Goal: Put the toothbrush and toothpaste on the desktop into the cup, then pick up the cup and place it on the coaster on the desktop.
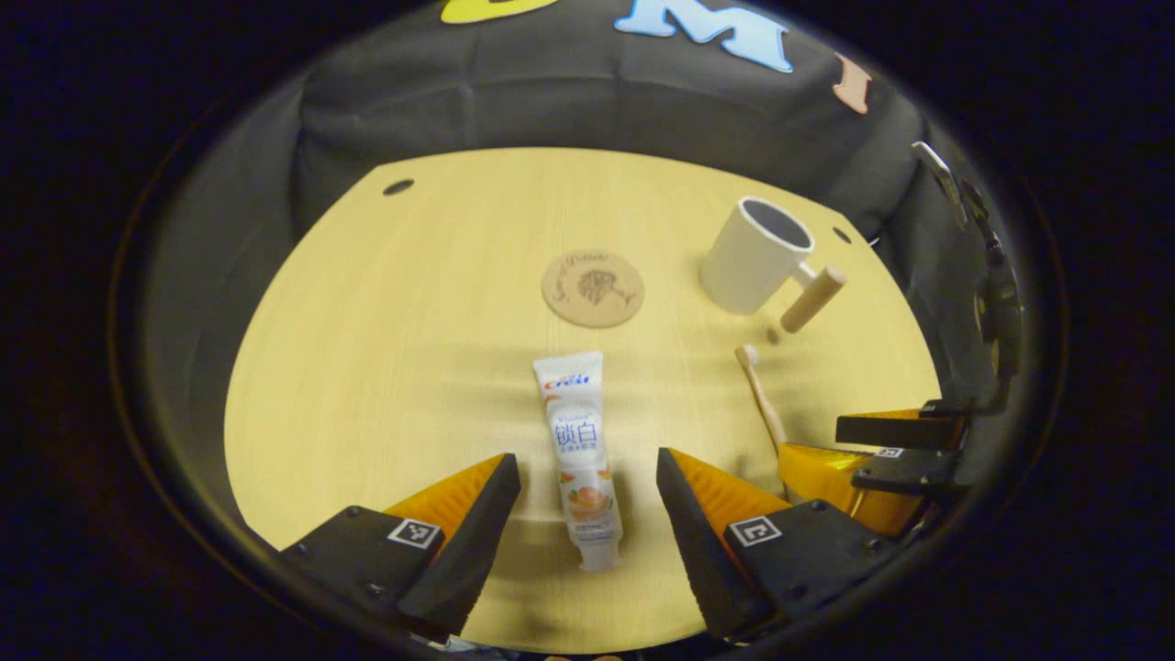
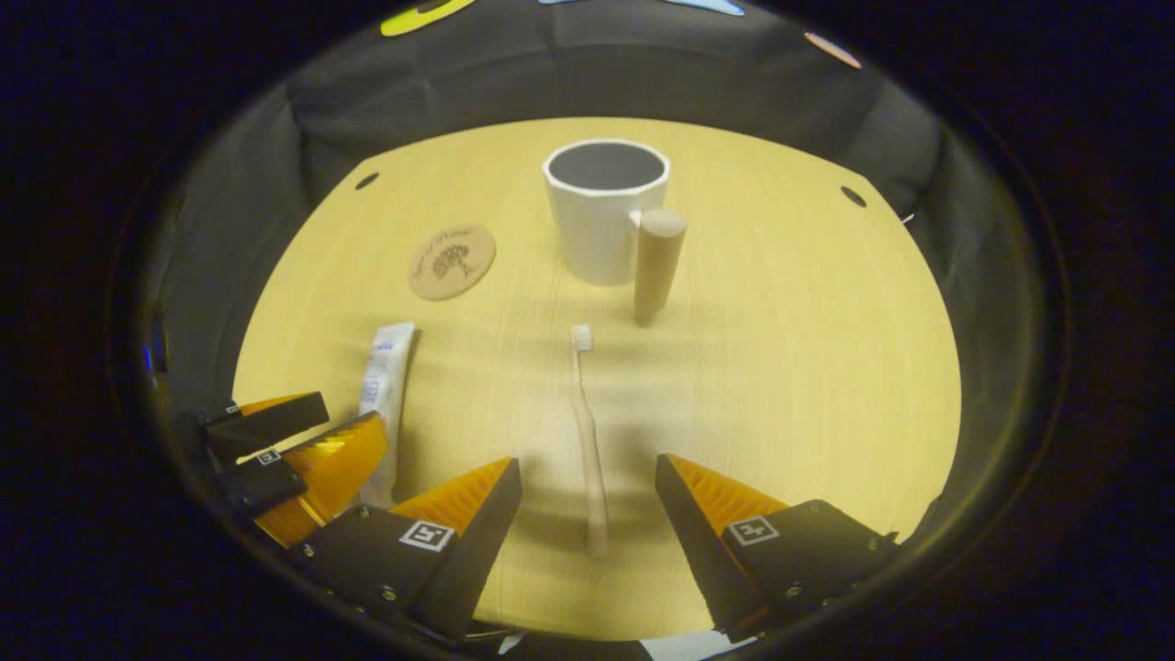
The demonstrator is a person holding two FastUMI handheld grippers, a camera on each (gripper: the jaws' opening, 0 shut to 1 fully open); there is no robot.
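A white toothpaste tube [image 1: 578, 450] lies flat on the wooden desktop, cap toward me, between the spread fingers of my open left gripper [image 1: 587, 473]. A pale toothbrush [image 2: 587, 441] lies lengthwise between the fingers of my open right gripper [image 2: 587, 477], bristles pointing at the cup. The white cup [image 2: 604, 220] stands upright and empty at the far side, its wooden peg handle [image 2: 655, 262] facing me. A round cork coaster [image 2: 452, 262] lies left of the cup. The left gripper view has the cup [image 1: 757, 257], coaster [image 1: 592, 289], toothbrush [image 1: 762, 395] and right gripper [image 1: 881, 459] too.
The desktop [image 2: 808, 367] is a light wood surface with small cable holes [image 2: 853, 196] near its far corners. Black cloth walls close it in on all sides. The left gripper [image 2: 285, 450] sits beside the toothpaste [image 2: 386, 395] in the right gripper view.
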